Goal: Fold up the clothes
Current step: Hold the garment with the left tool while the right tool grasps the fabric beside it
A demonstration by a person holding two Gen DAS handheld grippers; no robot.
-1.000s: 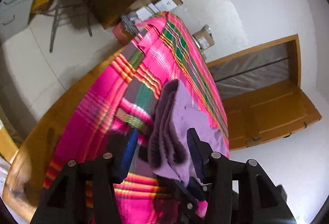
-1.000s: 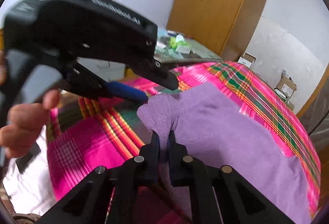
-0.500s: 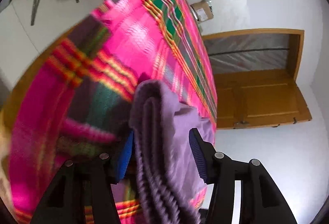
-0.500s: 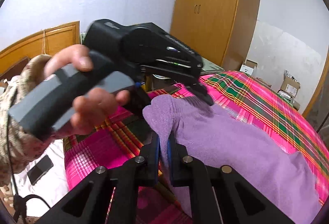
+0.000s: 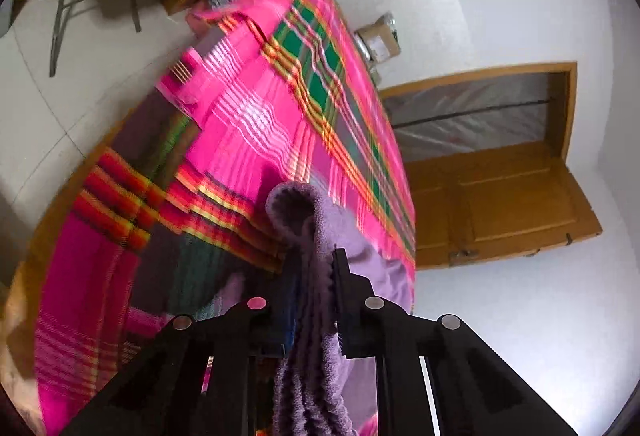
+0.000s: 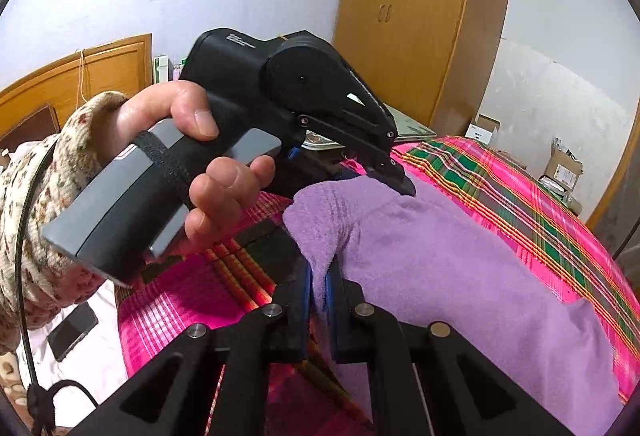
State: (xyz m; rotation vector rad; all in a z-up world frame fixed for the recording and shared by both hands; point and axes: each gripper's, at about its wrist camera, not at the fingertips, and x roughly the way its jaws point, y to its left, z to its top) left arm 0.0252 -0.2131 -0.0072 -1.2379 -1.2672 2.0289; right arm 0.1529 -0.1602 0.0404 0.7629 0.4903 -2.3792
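Purple fleecy garment [image 6: 460, 268] pinched by two hand-held grippers over a bed with a pink plaid cover [image 6: 520, 187].

Right gripper [image 6: 317, 276] has its fingers pressed together on a raised fold at the garment's near edge. Left gripper [image 5: 316, 272], held in a hand [image 6: 192, 155] with a floral sleeve [image 6: 36, 203], clamps bunched layers at the same end, just beside the right one. Most of the garment lies spread on the cover, reaching toward the bed's far right edge.

Fuzzy purple garment [image 6: 460, 264]; woven plaid bedspread [image 5: 256, 115]; glossy wooden wardrobe [image 6: 404, 15].
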